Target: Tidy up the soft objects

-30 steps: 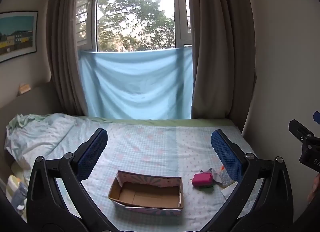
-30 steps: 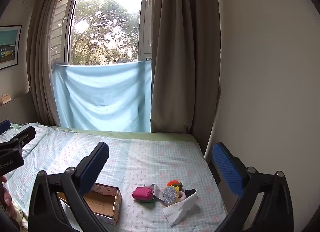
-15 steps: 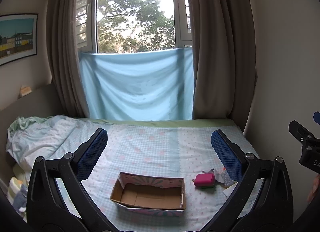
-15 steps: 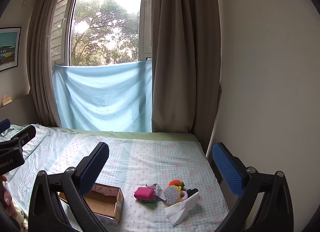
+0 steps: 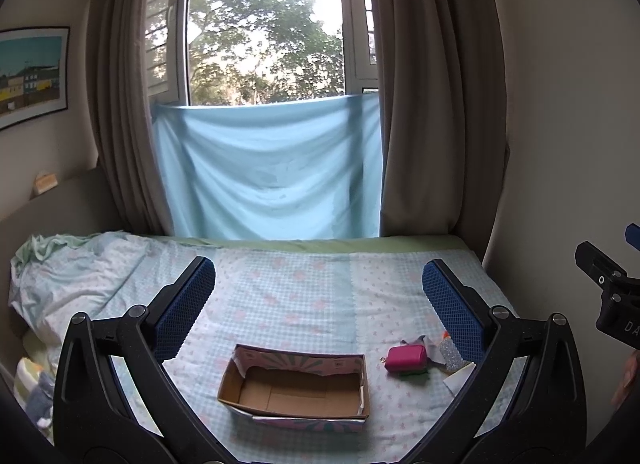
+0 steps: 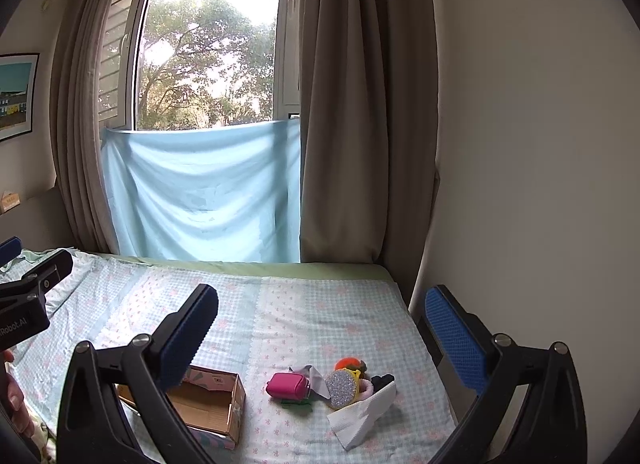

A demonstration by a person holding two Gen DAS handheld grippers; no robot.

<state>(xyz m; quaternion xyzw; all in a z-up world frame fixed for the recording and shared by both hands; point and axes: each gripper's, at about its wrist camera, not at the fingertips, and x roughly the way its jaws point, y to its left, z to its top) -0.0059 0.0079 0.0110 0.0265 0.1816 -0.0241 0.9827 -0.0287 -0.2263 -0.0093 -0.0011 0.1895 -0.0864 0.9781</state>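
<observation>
A small heap of soft objects is seen low and right of centre in the right wrist view, lying on the checked bedsheet. A pink pouch forms its left end, with a glittery silver disc just beside it, something orange behind, and a white tissue at the lower right. An open cardboard box sits at lower centre of the left wrist view, near the heap on its left, and nothing is seen inside it.

Compared with a second ago, the box and the heap are found a little lower and slightly smaller in both views, and more of the sheet is shown ahead of them. Both grippers are therefore judged to have been raised or drawn back somewhat, not lowered. Nothing on the bed has been moved. The sorting is judged not yet begun, with every item outside the box.

The left gripper is held spread wide, its blue pads well apart, with nothing between them and nothing touched. The right gripper is likewise spread wide and empty, held above the sheet. The heap is framed low between its fingers, so a descent toward the pink pouch is judged the likely first step.
</observation>
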